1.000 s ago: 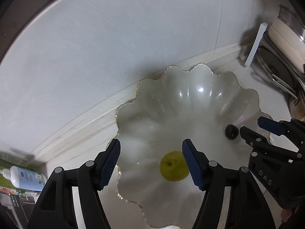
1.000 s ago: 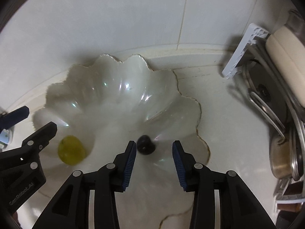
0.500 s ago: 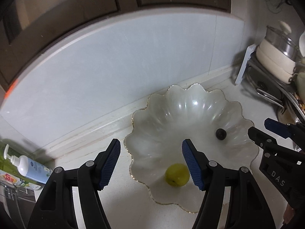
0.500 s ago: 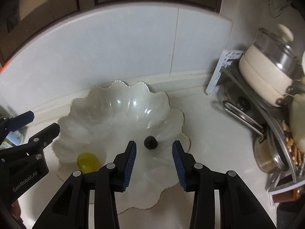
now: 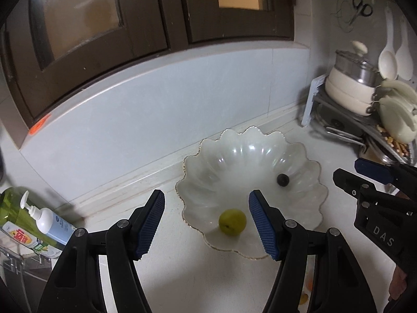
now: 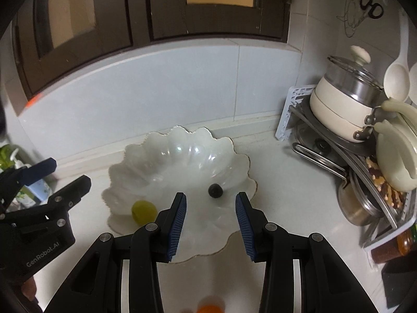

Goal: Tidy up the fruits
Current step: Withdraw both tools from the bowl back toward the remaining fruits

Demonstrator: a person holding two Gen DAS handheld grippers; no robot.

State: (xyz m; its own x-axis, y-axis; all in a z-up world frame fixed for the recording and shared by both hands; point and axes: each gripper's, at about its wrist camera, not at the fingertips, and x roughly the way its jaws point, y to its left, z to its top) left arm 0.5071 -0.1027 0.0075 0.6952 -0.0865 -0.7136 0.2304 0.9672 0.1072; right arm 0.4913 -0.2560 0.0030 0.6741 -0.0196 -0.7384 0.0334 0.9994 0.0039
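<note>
A white scalloped glass bowl point(image 5: 234, 161) point(image 6: 166, 154) rests on the pale counter by the wall. Inside it lie a yellow-green round fruit point(image 5: 232, 221) point(image 6: 143, 210) near the front left rim and a small dark fruit point(image 5: 282, 180) point(image 6: 215, 190) on the right side. My left gripper point(image 5: 206, 220) hovers above the bowl's front left, open and empty, blue pads wide apart. My right gripper point(image 6: 210, 223) hangs above the bowl's front right, open with nothing between its pads; it also shows at the right edge point(image 5: 365, 172) in the left wrist view. An orange fruit point(image 6: 209, 307) shows blurred at the bottom edge.
A dish rack point(image 6: 346, 161) with a cream pot point(image 6: 341, 104), pans and ladles crowds the right side. Soap and detergent bottles point(image 5: 44, 224) stand at the left. Dark cabinet doors point(image 5: 156, 13) hang above the tiled backsplash. A brown jar point(image 6: 391, 247) sits at the right front.
Both grippers have pulled up and back from the bowl, so it looks smaller and the cabinets and rack have come into view. The fruits stay in the bowl; jaw openings are unchanged.
</note>
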